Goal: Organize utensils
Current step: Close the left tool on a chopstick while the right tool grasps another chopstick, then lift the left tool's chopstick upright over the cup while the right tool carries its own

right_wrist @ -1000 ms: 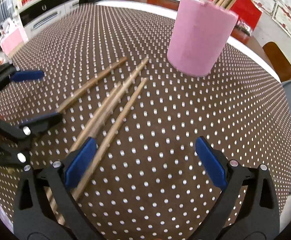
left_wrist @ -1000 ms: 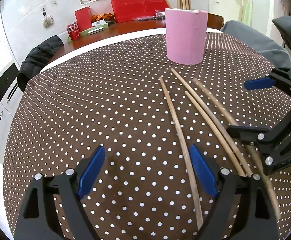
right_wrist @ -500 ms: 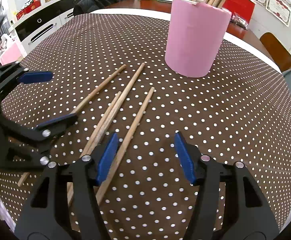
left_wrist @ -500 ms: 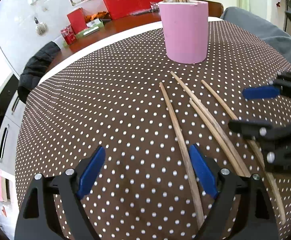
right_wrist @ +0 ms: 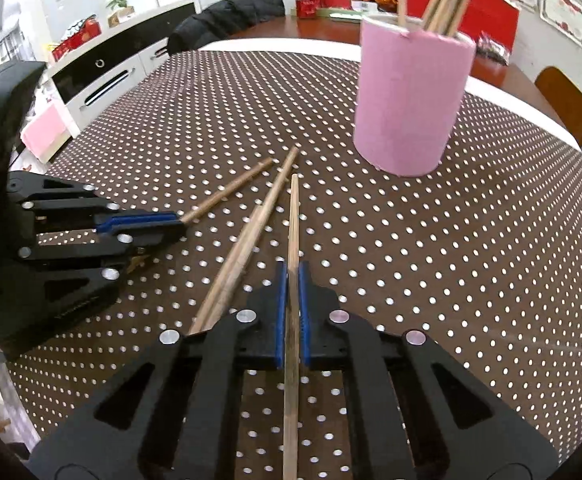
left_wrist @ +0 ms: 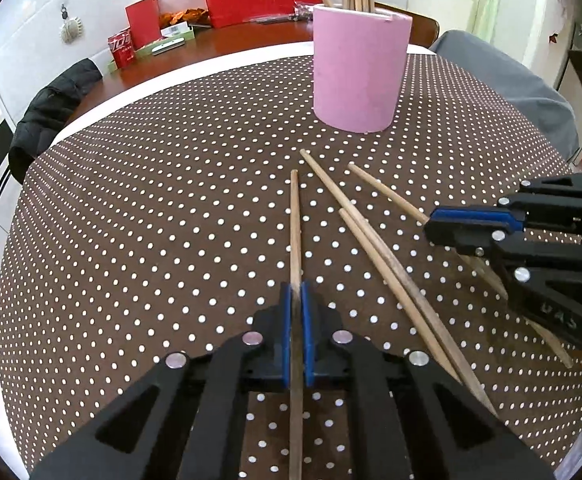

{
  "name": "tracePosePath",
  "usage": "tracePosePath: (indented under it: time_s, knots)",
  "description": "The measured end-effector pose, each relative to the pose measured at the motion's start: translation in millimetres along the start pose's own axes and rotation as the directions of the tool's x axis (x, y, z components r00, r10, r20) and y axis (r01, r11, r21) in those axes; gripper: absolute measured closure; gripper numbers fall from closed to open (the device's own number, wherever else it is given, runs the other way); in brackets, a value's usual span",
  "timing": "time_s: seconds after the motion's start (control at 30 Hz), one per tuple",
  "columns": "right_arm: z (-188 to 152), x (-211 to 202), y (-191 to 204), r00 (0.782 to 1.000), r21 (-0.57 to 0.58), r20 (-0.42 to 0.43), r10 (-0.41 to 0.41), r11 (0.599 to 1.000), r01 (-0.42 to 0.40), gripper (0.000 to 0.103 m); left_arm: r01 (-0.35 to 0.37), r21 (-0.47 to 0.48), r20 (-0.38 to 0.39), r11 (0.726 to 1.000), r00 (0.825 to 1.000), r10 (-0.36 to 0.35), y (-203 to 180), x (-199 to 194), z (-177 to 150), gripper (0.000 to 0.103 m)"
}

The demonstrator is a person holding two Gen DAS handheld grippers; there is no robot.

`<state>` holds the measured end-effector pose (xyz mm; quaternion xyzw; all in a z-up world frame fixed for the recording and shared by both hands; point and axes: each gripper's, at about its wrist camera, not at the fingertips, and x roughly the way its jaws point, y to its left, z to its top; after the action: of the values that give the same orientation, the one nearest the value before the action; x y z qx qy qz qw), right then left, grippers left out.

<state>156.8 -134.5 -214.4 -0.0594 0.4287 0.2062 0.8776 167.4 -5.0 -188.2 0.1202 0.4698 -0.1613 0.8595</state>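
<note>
1. Clamping one chopstick apiece, both grippers sit low over the polka-dot tablecloth [left_wrist: 139, 240] on the near side of the pink holder [left_wrist: 357, 76].
2. The left gripper [left_wrist: 295, 336] has its blue pads pressed narrow on the leftmost chopstick [left_wrist: 295, 232]. The stick runs straight out along the fingers, and its free tip points toward the pink holder but stops short of it.
3. The right gripper [right_wrist: 290, 316] is likewise closed tight on the rightmost chopstick [right_wrist: 292, 224], whose tip also aims toward the pink holder [right_wrist: 411, 100] and ends short of its base.
4. Between the two held sticks, a loose pair of chopsticks [left_wrist: 375, 240] lies touching side by side on the cloth, angled up toward the holder.
5. The pink holder stands upright beyond all four tips, with several chopsticks already leaning inside it.
6. The coming move seems to turn on axis: each held stick lies nearly flat and lengthwise toward the holder, so it would have to be lifted and tipped upright before dropping through the rim.
7. Neither hand looks clearly nearer; the right stick's tip seems a little closer to the holder's base.
</note>
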Motion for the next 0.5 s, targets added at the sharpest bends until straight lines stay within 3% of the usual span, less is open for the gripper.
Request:
tracePosePath:
  time_s: [0.07,0.13,0.17,0.2,0.23,0.3,0.33,0.4,0.5]
  knots:
    - [-1,5,1,1.000,0.002,-0.025,-0.008,1.000,0.008,0.096,-0.020,0.024,-0.004,1.000,1.000,0.020,-2,-4,-3,0.094]
    - [-1,4,2,0.999,-0.003,-0.029,-0.015,1.000,0.015,0.088,-0.096,0.052,-0.001,0.994,0.995,0.096,-8,-4,-4,0.076]
    - [-1,3,3,0.999,-0.009,-0.033,-0.023,1.000,0.023,0.075,-0.113,0.055,0.001,0.992,0.994,0.113,-8,-4,-4,0.067]
    - [-2,2,4,0.999,-0.013,-0.036,-0.028,1.000,0.028,0.061,-0.115,0.056,0.003,0.992,0.993,0.115,-6,-3,-3,0.065]
    - [-5,1,3,0.998,-0.022,-0.042,-0.036,0.999,0.035,0.060,-0.107,0.057,0.002,0.993,0.994,0.107,-3,-3,-3,0.065]
    - [-11,0,7,0.997,-0.062,-0.040,-0.063,0.996,0.061,0.066,-0.100,0.072,0.003,0.992,0.995,0.100,-3,-3,-2,0.066]
    - [-11,0,9,0.998,-0.063,-0.037,-0.060,0.996,0.057,0.082,-0.099,0.092,0.008,0.991,0.995,0.099,-4,-3,-2,0.067]
    - [-11,-1,13,0.997,-0.070,-0.032,-0.066,0.996,0.064,0.097,-0.031,0.110,-0.003,0.994,1.000,0.031,-4,0,2,0.097]
    - [-10,-3,9,0.999,-0.048,-0.013,-0.040,0.998,0.039,0.097,-0.050,0.113,0.011,0.992,0.999,0.049,-9,0,1,0.098]
